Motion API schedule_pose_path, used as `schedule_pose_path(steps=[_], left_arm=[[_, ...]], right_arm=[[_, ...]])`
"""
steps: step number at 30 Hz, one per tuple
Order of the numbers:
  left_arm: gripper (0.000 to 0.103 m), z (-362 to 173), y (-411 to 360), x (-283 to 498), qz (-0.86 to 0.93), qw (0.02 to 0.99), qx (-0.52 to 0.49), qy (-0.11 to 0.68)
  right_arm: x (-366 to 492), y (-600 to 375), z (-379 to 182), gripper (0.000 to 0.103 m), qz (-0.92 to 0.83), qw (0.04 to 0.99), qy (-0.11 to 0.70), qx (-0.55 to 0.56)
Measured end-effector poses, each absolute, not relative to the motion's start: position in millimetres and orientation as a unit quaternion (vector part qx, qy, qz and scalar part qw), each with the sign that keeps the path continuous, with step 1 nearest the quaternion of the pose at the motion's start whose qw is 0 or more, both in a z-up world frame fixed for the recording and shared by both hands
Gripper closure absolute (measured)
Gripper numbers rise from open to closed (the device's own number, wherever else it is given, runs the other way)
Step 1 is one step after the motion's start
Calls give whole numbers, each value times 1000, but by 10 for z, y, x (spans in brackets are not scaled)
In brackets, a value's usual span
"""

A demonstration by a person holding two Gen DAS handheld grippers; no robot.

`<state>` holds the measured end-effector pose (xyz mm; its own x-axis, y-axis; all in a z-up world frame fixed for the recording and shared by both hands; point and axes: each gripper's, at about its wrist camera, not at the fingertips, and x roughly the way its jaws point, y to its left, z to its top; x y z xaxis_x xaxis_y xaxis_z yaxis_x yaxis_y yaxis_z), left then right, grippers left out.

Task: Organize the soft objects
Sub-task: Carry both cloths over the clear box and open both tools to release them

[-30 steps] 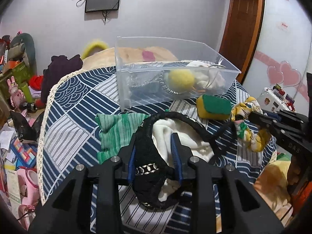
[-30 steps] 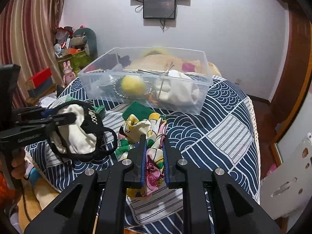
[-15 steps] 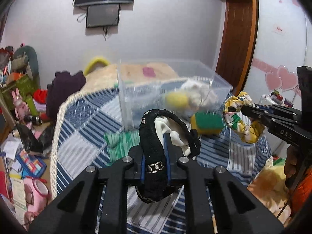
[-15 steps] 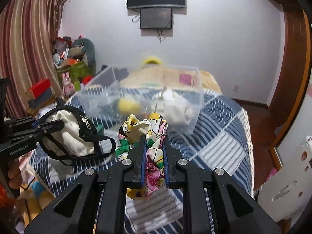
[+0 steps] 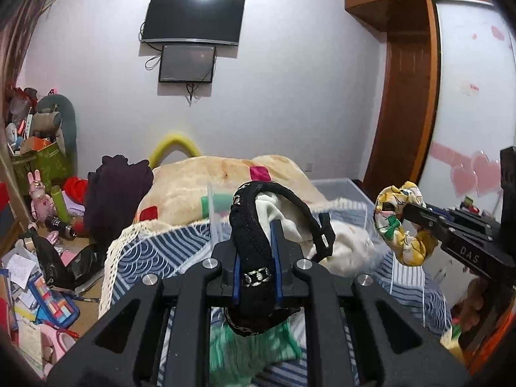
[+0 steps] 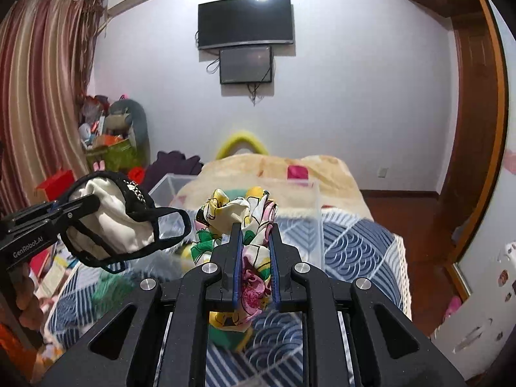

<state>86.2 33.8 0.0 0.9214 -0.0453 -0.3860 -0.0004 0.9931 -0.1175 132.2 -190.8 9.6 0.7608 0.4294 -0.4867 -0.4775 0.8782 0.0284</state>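
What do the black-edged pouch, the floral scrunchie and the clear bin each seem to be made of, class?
Pouch: soft cloth, probably a cream fabric with black knit trim; it sags and folds in the left gripper.
Scrunchie: thin printed fabric, slightly glossy, perhaps satin; it gathers in crumpled ruffles.
Bin: hard transparent plastic; the bedspread shows through its straight walls.
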Motion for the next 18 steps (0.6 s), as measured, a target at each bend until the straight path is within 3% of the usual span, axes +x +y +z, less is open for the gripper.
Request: schedule_pose_path(steps=[9,18], left_arm=[[88,-62,284,1294,4,979,-54,196],[88,-277,160,1584,-2,970,-23,243]], right_arm=[[1618,-1652,9,90,228,937,260,-49],[1762,-1419,-351,90,232,917,313,-91]])
